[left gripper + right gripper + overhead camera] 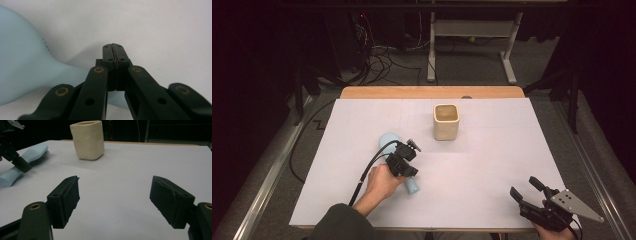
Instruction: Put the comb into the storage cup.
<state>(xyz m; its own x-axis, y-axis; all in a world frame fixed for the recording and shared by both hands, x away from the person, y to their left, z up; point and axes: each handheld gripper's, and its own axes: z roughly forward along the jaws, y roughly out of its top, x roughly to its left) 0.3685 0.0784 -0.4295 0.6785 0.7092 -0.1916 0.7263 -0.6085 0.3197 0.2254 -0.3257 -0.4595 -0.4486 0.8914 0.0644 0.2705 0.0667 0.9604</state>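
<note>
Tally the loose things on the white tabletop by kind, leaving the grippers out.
Hairbrush, light blue, lying on its side: 1
Cup, cream, upright: 1
Total: 2

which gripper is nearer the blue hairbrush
Left. The left gripper sits shut right above the hairbrush; the right gripper waits open at the table's near right corner.
</note>
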